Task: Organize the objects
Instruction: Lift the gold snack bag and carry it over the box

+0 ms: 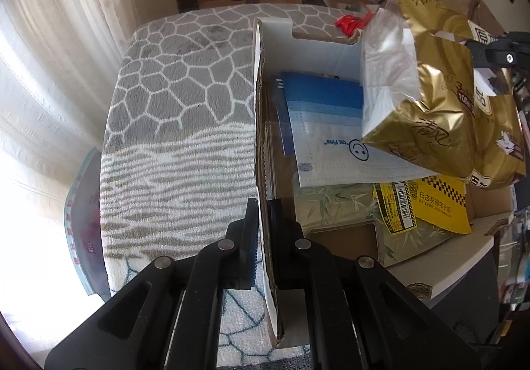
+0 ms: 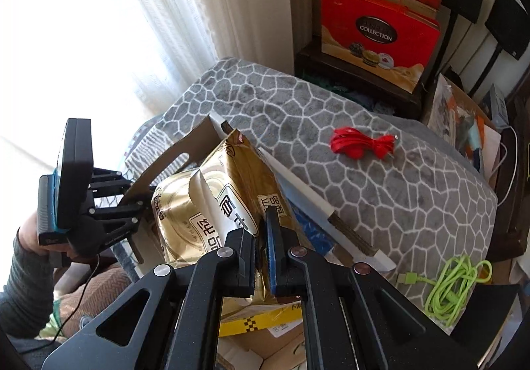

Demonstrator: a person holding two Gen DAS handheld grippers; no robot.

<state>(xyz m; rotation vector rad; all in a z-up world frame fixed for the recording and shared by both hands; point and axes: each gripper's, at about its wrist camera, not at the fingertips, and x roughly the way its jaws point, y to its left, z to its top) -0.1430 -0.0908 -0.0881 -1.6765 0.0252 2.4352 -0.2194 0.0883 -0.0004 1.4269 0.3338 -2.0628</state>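
A white cardboard box lies open on a grey patterned blanket. My left gripper is shut on the box's left wall. Inside lie blue and white face masks and a yellow packet. A gold tissue pack hangs over the box's right side. My right gripper is shut on the gold tissue pack above the box. The left gripper shows at the left of the right wrist view, held by a person's hand.
A red cable bundle and a green cable lie on the blanket to the right of the box. Red gift boxes stand behind. A curtain hangs at the left. Clutter fills the far right.
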